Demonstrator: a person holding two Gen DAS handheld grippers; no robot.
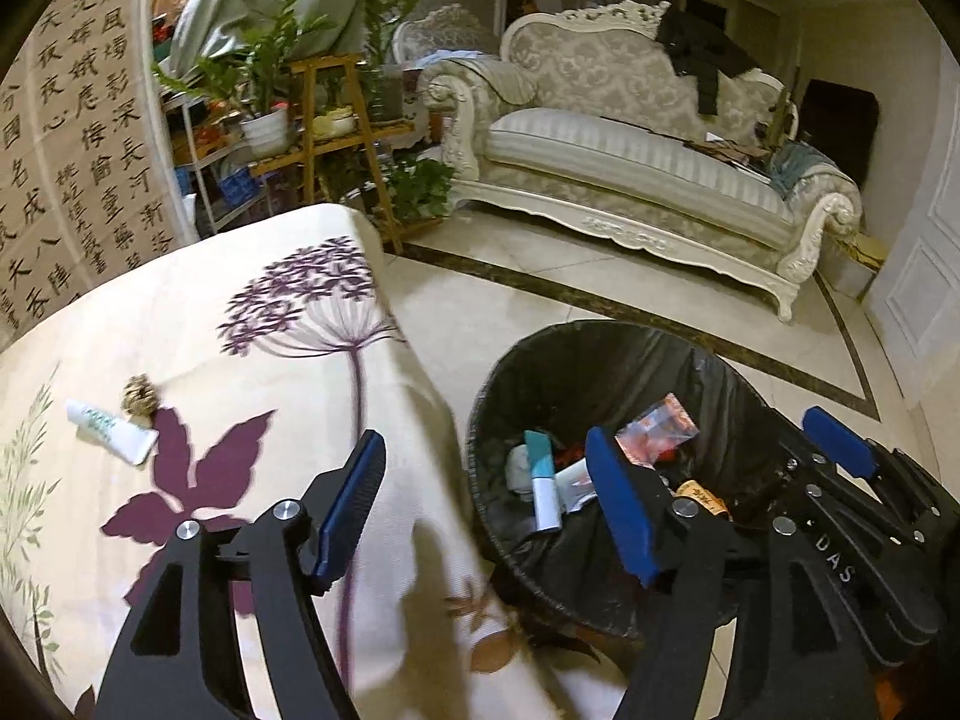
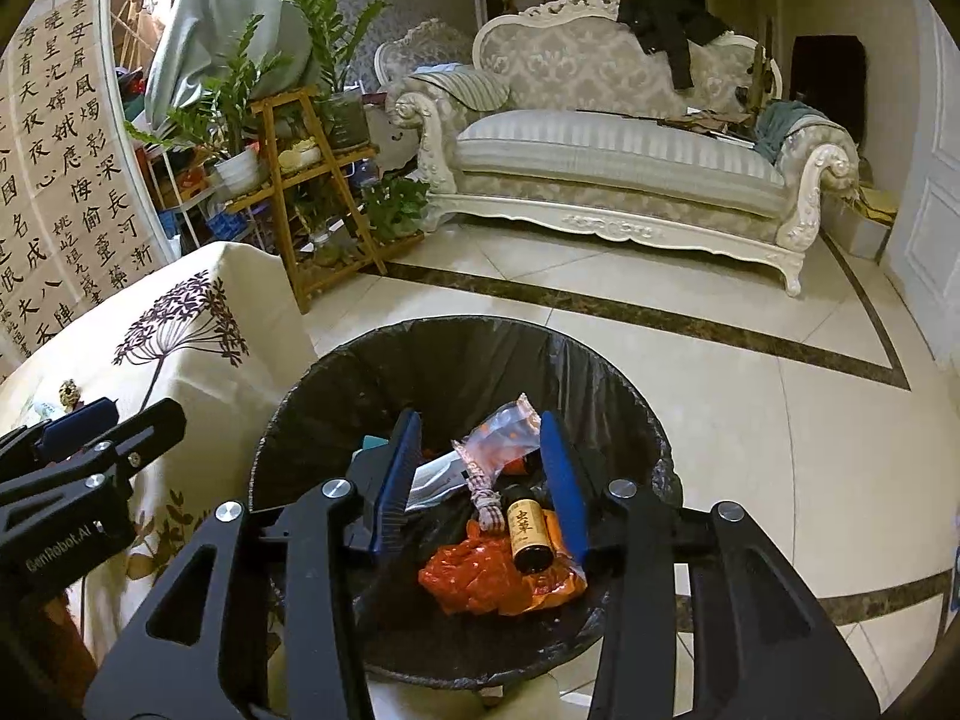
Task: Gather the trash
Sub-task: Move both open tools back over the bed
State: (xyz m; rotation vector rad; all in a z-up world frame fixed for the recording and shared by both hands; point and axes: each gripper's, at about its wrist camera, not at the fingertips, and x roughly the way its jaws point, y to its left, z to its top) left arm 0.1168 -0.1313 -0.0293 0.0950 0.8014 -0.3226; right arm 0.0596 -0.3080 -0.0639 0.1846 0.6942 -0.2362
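A black-lined trash bin (image 1: 600,360) (image 2: 456,354) stands on the floor beside the table. It holds a brown bottle (image 2: 529,534), an orange bag (image 2: 480,582), a clear packet (image 2: 504,432) and a white tube (image 1: 545,501). My right gripper (image 2: 483,480) is open and empty right above the bin; it also shows in the left wrist view (image 1: 840,444). My left gripper (image 1: 486,498) is open and empty over the table's edge next to the bin. A white tube (image 1: 111,431) and a small pine cone (image 1: 140,395) lie on the tablecloth (image 1: 252,324).
A cream sofa (image 1: 630,168) stands across the tiled floor (image 2: 750,396). A wooden plant stand (image 1: 336,138) with potted plants is behind the table. A calligraphy screen (image 1: 66,138) is at the left. A white door (image 1: 930,252) is at the right.
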